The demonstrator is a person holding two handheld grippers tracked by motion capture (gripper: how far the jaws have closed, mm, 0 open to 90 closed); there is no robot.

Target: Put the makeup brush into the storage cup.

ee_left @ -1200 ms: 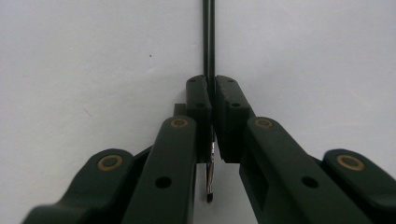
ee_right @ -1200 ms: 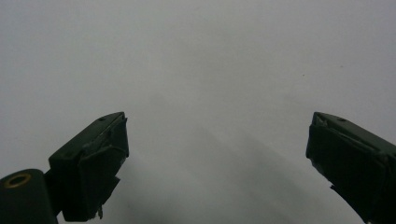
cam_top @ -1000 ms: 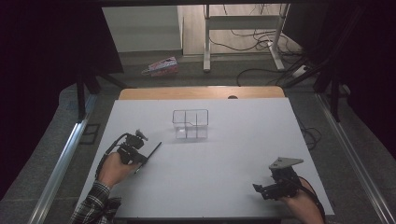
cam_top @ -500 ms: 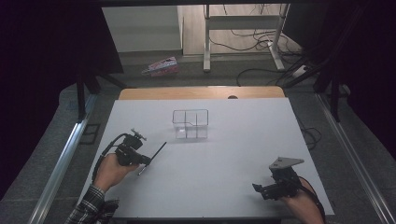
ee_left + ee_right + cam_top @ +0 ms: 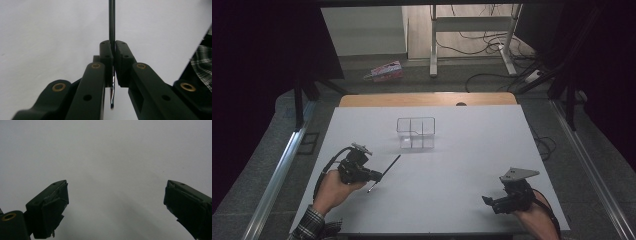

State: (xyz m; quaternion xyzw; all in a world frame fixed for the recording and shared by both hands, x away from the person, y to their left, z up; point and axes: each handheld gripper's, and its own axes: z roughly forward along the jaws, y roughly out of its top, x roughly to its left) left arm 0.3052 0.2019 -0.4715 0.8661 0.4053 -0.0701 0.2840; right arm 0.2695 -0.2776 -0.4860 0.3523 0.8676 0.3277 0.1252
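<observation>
My left gripper [image 5: 379,176] is shut on a thin black rod [image 5: 390,166] over the left part of the white table [image 5: 472,150]. The rod slants from a tip near the hand up toward a clear plastic box [image 5: 415,132] with compartments, and stays short of it. In the left gripper view the pads [image 5: 107,53] pinch the rod [image 5: 111,22], whose shiny lower end hangs below them. My right gripper [image 5: 488,201] rests near the front right edge with its jaws wide open, and in the right gripper view [image 5: 116,192] only bare table lies between them.
A wooden strip [image 5: 427,99] runs along the table's far edge. Metal rails [image 5: 282,165] flank the table on both sides. On the floor beyond lie a pink package [image 5: 384,71] and cables around a desk frame [image 5: 472,25].
The left hand has shifted to the right and slightly up with the rod, so the rod's far end is nearer the clear box. The right hand has kept still.
</observation>
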